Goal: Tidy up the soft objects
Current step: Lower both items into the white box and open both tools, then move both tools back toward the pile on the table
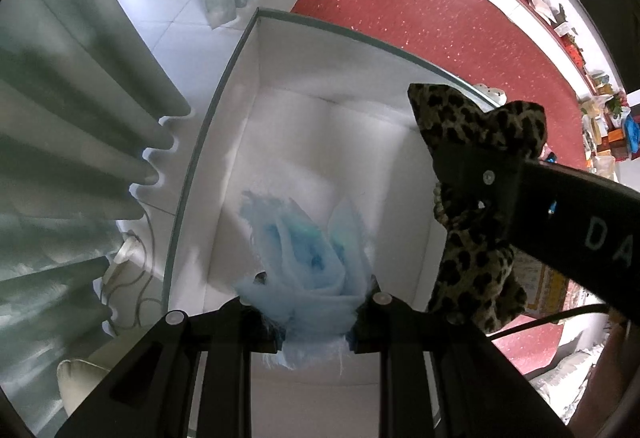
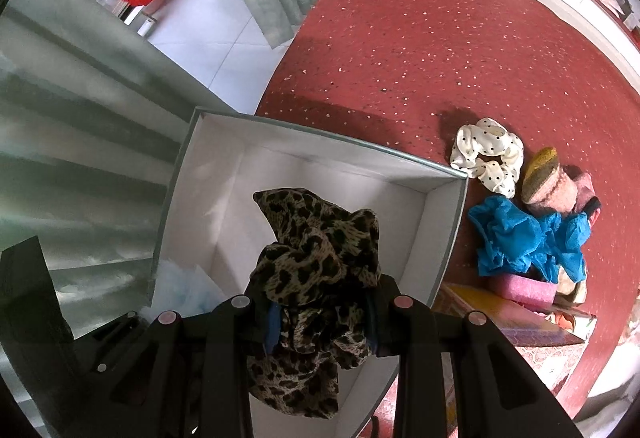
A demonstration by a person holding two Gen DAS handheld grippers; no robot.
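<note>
A white open box (image 1: 256,85) (image 2: 444,222) stands on the red floor. My left gripper (image 1: 316,322) is shut on a pale blue gauzy cloth (image 1: 308,250), which hangs down inside the box near its bottom. My right gripper (image 2: 322,318) is shut on a leopard-print cloth (image 2: 316,242), held over the box's right half; the same leopard-print cloth (image 1: 472,270) shows at the right of the left wrist view, pinched by the right gripper (image 1: 464,189). A corner of the blue cloth (image 2: 184,290) shows low in the box in the right wrist view.
Right of the box on the red floor lie a white polka-dot scrunchie (image 2: 486,155), a bright blue crumpled cloth (image 2: 516,238), a yellow-and-pink knitted item (image 2: 548,177) and a pink sponge (image 2: 528,292). Pale green curtains (image 1: 68,141) hang close on the left.
</note>
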